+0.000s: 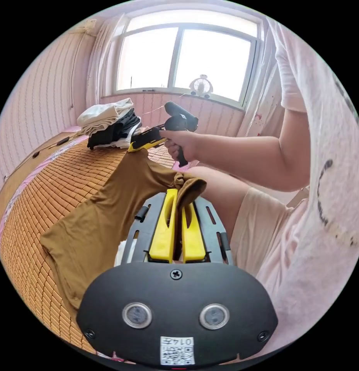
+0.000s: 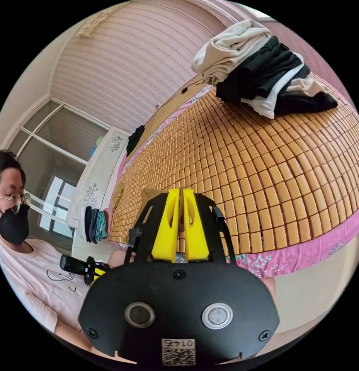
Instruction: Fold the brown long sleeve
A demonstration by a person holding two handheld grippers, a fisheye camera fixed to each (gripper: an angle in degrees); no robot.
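On the left of the left gripper view, the brown long sleeve (image 1: 98, 216) lies partly on the woven bamboo mat (image 1: 44, 201), its body trailing down and away to the left while its upper edge is lifted clear of the mat. That raised edge is the shirt's long line, and it runs from the right gripper (image 1: 137, 147), further off near the stack of folded clothes (image 1: 109, 123), back to the left gripper (image 1: 180, 205) close in front of the camera. The left gripper's yellow jaws are drawn together with a bunched end of brown fabric caught between them. The right gripper, held in the person's hand (image 1: 181, 143), meets the cloth at its yellow tip.

In the right gripper view that gripper (image 2: 180, 199) has its jaws nearly touching; a sliver of brown seems to sit in the narrow gap, though it is hard to make out, so I cannot tell if it truly grips.

Since the shirt hangs between both tools, with the loose body to the left, the next move likely means carrying the held edge across over that body.
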